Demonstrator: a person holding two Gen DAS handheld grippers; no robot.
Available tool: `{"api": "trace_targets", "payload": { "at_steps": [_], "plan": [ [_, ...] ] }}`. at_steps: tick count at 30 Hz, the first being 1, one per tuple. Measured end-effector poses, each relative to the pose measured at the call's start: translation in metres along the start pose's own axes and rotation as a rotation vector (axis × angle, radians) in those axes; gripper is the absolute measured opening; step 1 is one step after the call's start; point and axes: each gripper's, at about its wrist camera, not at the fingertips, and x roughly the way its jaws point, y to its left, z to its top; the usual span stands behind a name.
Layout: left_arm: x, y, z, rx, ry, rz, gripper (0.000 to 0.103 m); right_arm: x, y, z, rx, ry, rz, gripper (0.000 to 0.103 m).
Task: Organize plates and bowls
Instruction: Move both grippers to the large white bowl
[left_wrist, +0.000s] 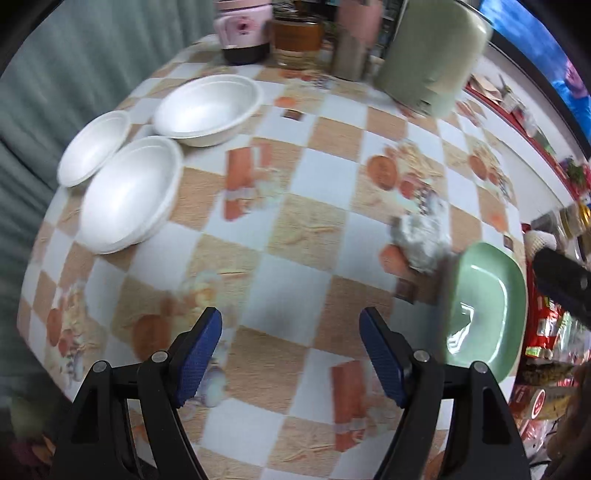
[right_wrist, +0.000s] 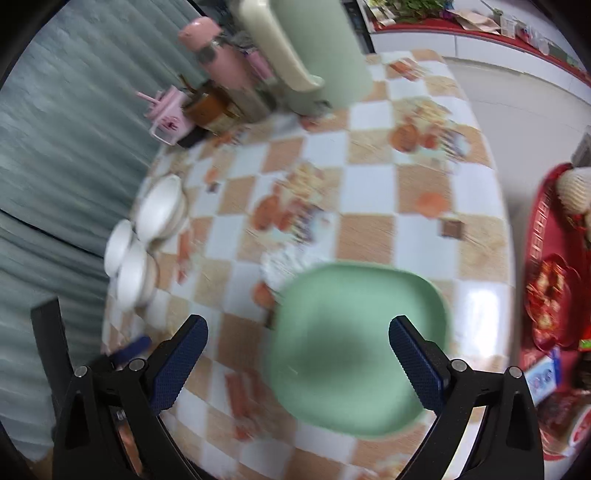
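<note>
A: Right gripper (right_wrist: 297, 350) gapes wide, nothing clamped; the green plate (right_wrist: 354, 343) lies on the surface (right_wrist: 373, 229) beneath it.

B: Left gripper (left_wrist: 291, 354) too, spread and empty. White bowls (left_wrist: 129, 192) at ten o'clock — likely nesting them next.

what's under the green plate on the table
The green plate lies flat on the checkered tablecloth, with nothing visibly stacked beneath it. Crumpled white paper sits beside its far edge. Whatever lies directly beneath the plate is covered.
</note>
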Motion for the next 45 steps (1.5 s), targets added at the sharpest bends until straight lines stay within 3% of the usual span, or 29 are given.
{"api": "trace_targets", "payload": {
  "at_steps": [5, 9, 20, 23, 28, 31, 34, 36, 41, 45],
  "plan": [
    [-0.008, 0.011, 0.0, 0.072, -0.035, 0.078, 0.08, 0.021, 0.035, 0.011, -0.085, -0.097, 0.062, 0.099],
    [-0.009, 0.022, 0.0, 0.077, -0.04, 0.059, 0.08, 0.052, 0.048, 0.014, -0.122, -0.106, 0.109, 0.099],
    [-0.003, 0.03, -0.004, 0.112, -0.039, 0.053, 0.08, 0.083, 0.005, 0.015, -0.079, -0.153, 0.027, 0.099],
    [-0.005, 0.029, -0.004, 0.121, -0.05, 0.047, 0.08, 0.08, 0.0, 0.012, -0.133, -0.149, -0.036, 0.099],
    [-0.007, 0.029, -0.002, 0.115, -0.046, 0.047, 0.08, 0.055, 0.0, 0.007, -0.121, -0.167, -0.044, 0.099],
    [-0.015, 0.039, -0.001, 0.075, -0.048, 0.025, 0.08, 0.036, 0.018, 0.01, -0.132, -0.178, -0.062, 0.099],
    [-0.024, 0.06, 0.002, 0.04, -0.062, 0.041, 0.08, 0.031, 0.049, 0.014, -0.172, -0.129, -0.088, 0.099],
    [-0.027, 0.074, 0.006, 0.028, -0.06, 0.071, 0.08, 0.038, 0.077, 0.016, -0.223, -0.08, -0.1, 0.099],
    [-0.033, 0.128, 0.021, -0.035, -0.063, 0.158, 0.08, 0.061, 0.13, 0.014, -0.259, -0.004, -0.03, 0.099],
    [-0.029, 0.168, 0.034, -0.07, -0.06, 0.164, 0.08, 0.086, 0.168, 0.015, -0.257, 0.046, -0.011, 0.099]
  ]
}}
